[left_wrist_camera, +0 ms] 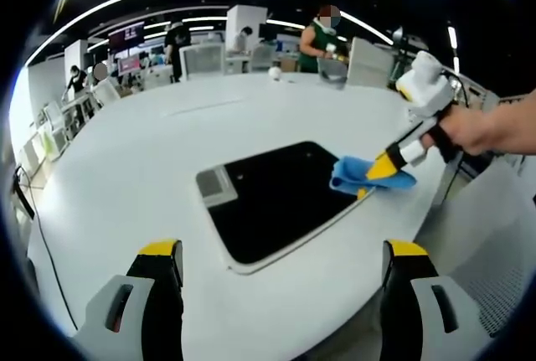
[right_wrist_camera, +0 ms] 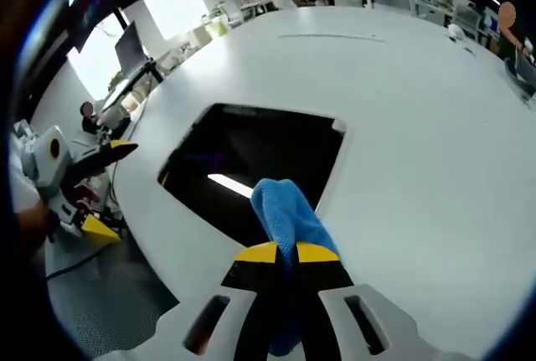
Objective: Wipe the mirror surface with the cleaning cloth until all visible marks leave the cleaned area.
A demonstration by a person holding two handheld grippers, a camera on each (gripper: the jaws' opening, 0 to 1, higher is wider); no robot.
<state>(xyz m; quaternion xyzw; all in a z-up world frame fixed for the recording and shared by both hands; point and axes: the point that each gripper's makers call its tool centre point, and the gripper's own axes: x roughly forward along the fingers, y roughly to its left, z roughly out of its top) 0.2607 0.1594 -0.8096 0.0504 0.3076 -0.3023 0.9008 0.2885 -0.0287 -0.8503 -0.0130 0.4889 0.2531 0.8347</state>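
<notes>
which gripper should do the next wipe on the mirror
Right. The right gripper is shut on the blue cloth at the mirror edge; the left gripper is open, holding nothing.

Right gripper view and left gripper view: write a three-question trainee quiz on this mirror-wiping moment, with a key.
1. True or false: the right tongs are shut on the blue cloth.
2. Multiple choice: the cloth touches the mirror at
A. its middle
B. an edge
C. nowhere
3. Fill in: the left tongs are ____ and hold nothing.

Key: 1 true; 2 B; 3 open.
</notes>
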